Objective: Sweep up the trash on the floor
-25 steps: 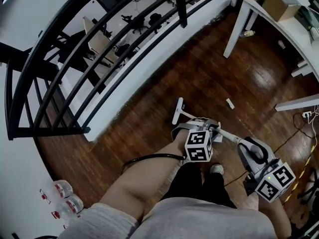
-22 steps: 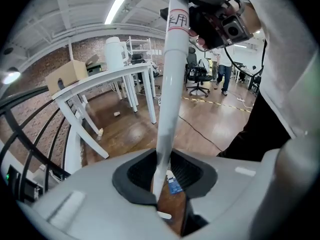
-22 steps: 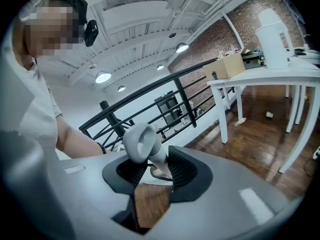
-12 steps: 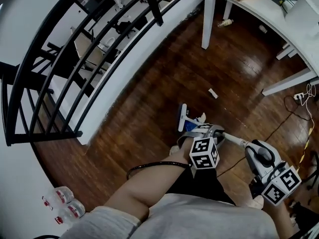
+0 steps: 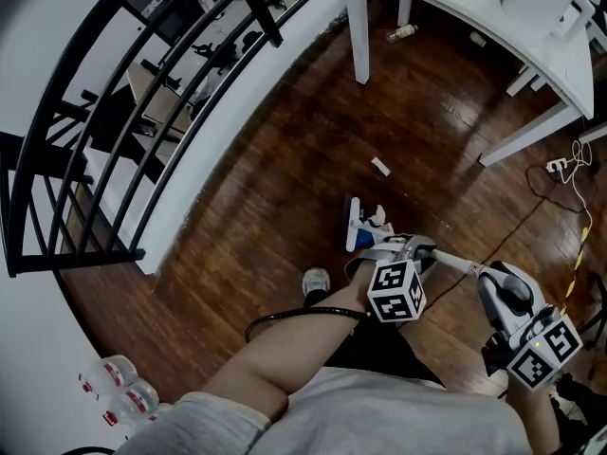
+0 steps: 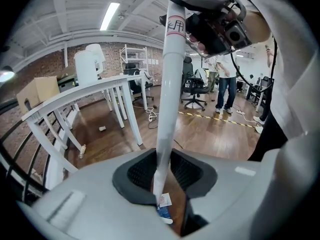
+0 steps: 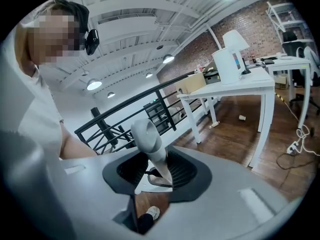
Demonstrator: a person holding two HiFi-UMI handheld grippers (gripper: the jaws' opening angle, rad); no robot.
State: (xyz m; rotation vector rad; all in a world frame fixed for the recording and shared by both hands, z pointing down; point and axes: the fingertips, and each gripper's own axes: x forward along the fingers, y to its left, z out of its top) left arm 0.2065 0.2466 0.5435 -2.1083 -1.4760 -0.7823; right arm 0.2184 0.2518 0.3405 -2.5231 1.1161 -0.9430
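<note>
We are in the middle of the sweeping step: both tongs carry the broom [image 5: 353, 227], whose blue head rests on the wooden floor [image 5: 275, 207] just in front of us. The left tongs [image 6: 161, 178] are clamped on the white handle [image 6: 168, 79], lower down, and the right tongs [image 7: 156, 170] are closed around its rounded upper end. A crumpled piece of trash [image 5: 378, 216] lies just beside the head. A small white scrap [image 5: 380, 166] lies further ahead, apart from it, and a bottle [image 5: 402, 32] lies under the white worktop [image 5: 479, 15]. In our judgement, the next move calls for reaching the head beyond the scrap and drawing it back, with light pressure so that the pieces do not jump aside.
</note>
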